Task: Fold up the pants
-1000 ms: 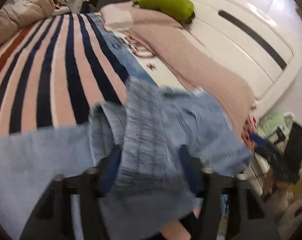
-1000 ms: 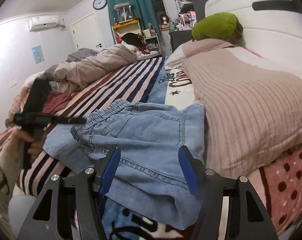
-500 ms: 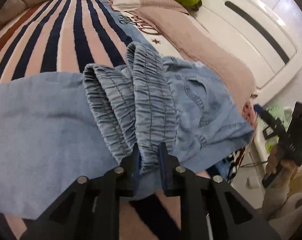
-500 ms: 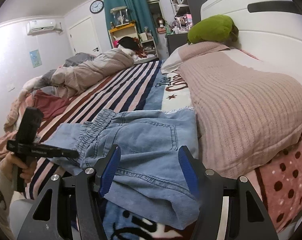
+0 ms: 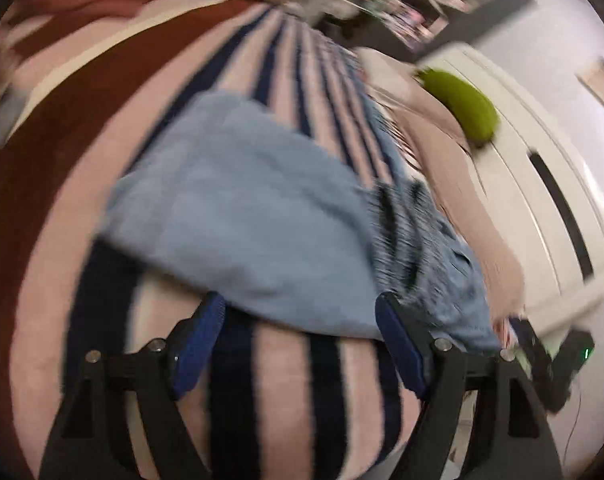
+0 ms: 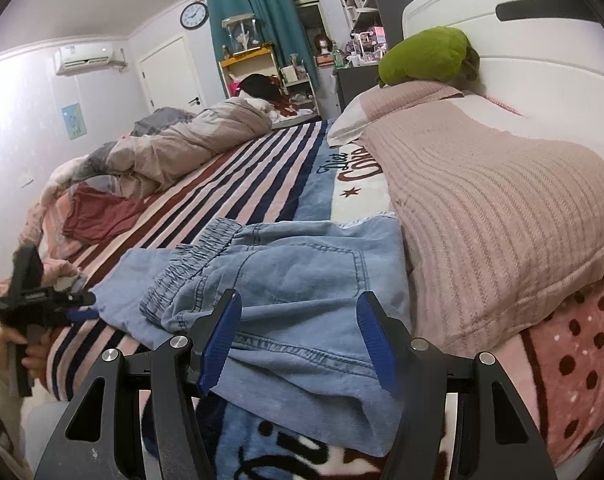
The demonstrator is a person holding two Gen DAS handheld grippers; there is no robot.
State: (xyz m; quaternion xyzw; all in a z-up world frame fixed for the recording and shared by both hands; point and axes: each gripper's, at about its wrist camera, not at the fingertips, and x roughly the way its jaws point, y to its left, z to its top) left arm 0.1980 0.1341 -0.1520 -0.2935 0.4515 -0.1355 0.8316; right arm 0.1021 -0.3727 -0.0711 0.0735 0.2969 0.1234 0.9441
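Note:
Light blue denim pants (image 6: 302, 272) lie folded on the striped bed cover (image 6: 242, 176), the elastic waistband (image 6: 198, 256) bunched on top. My right gripper (image 6: 298, 304) hovers open over the near hem, pads clear of the cloth. In the right wrist view my left gripper (image 6: 84, 306) sits at the pants' left edge, held by a hand (image 6: 26, 356). The blurred left wrist view shows the left gripper (image 5: 298, 320) with jaws opening wide and nothing between them. The pants (image 5: 242, 220) lie just beyond its fingertips, waistband (image 5: 402, 224) to the right.
A pink knitted blanket (image 6: 482, 200) rises right beside the pants. A green plush toy (image 6: 426, 56) rests against the white headboard (image 6: 542, 40). A crumpled duvet (image 6: 190, 140) and a red garment (image 6: 98, 216) lie at the bed's far left.
The left gripper was shut on the waistband, then let it go, opened wide and pulled back to the pants' left edge while rolling. The right gripper has kept still.

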